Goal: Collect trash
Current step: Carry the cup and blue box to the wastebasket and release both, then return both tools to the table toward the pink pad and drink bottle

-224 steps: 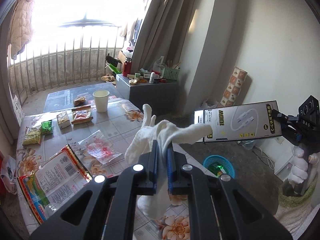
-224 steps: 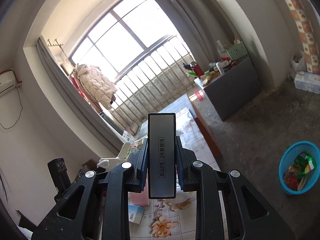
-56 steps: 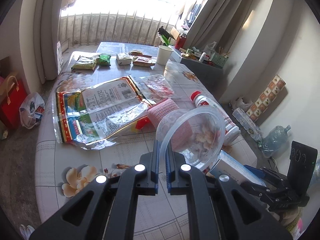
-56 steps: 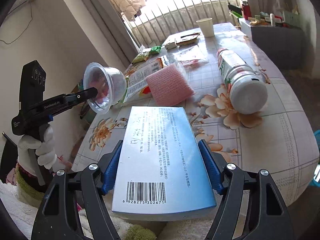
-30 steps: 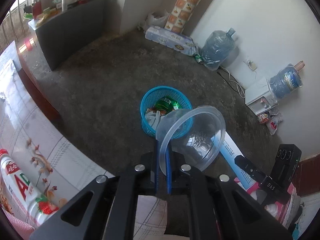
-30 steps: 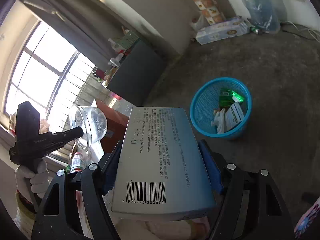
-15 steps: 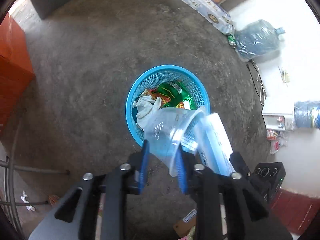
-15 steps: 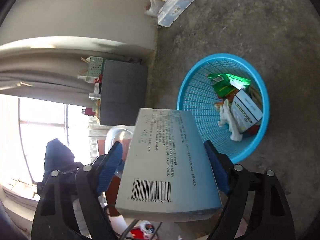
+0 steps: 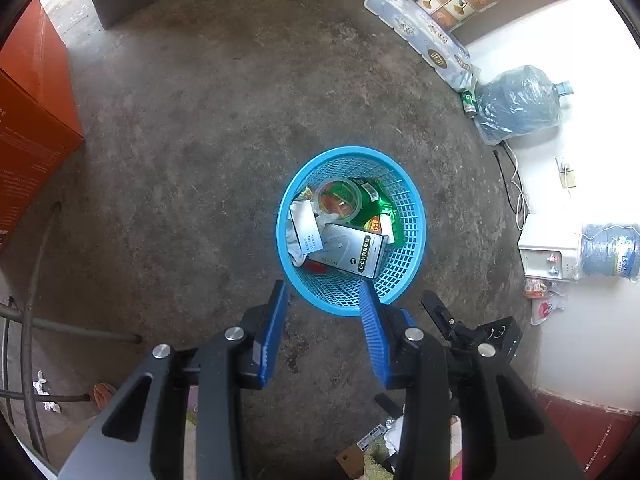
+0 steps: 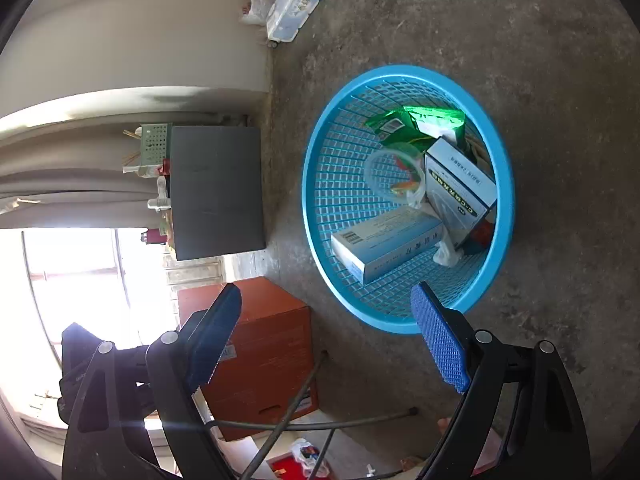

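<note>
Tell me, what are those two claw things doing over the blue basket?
They are collecting trash. Both the left gripper and the right gripper hang open and empty above the blue basket on the floor. Inside it lie a clear plastic cup, a pale blue box, a cable box and green wrappers.

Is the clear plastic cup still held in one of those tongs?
No, the clear plastic cup lies inside the blue basket, and both the left tongs and the right tongs are open with nothing between them.
</note>
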`<act>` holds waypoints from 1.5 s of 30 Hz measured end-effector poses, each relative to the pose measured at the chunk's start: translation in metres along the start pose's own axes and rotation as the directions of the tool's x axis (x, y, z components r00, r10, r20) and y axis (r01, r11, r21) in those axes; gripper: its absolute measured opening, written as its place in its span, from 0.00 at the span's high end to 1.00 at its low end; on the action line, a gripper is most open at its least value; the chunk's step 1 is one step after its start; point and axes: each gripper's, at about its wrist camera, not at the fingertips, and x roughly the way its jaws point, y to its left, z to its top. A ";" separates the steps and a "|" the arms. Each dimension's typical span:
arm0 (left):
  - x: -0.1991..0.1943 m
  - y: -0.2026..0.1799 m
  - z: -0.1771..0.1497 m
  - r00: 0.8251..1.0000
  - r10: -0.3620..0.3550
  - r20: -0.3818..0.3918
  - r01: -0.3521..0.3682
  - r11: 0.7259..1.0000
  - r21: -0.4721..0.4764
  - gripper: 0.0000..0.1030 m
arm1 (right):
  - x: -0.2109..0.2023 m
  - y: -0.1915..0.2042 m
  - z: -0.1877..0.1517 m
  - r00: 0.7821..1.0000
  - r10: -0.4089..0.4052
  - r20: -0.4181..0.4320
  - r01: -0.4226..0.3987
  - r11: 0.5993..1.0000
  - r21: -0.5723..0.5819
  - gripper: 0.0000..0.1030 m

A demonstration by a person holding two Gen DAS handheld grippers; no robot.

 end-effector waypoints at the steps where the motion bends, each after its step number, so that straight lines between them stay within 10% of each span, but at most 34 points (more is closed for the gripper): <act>1: -0.008 0.001 -0.003 1.000 -0.004 0.010 0.004 1.000 -0.001 0.65 | -0.003 0.001 0.000 1.000 0.001 0.006 -0.001 1.000 -0.005 0.20; 14: -0.187 0.047 -0.120 0.966 -0.163 0.199 0.131 0.978 0.164 0.58 | -0.067 0.059 -0.061 1.000 0.005 0.028 0.002 0.968 -0.251 0.20; 24: -0.332 0.187 -0.273 0.806 -0.112 0.581 0.094 0.994 0.062 0.46 | -0.083 0.145 -0.157 0.995 0.001 -0.096 -0.055 0.823 -0.565 0.20; 33: -0.326 0.278 -0.366 0.756 0.028 0.654 0.070 0.990 -0.123 0.43 | -0.059 0.236 -0.262 0.968 -0.009 -0.252 -0.197 0.594 -0.780 0.20; 40: -0.281 0.327 -0.388 0.758 0.121 0.641 0.118 0.941 -0.317 0.30 | -0.022 0.271 -0.340 0.955 -0.115 -0.273 -0.210 0.384 -0.899 0.18; 45: -0.253 0.348 -0.376 0.763 0.163 0.625 0.134 0.906 -0.401 0.28 | -0.003 0.285 -0.363 0.941 -0.150 -0.304 -0.239 0.342 -0.909 0.18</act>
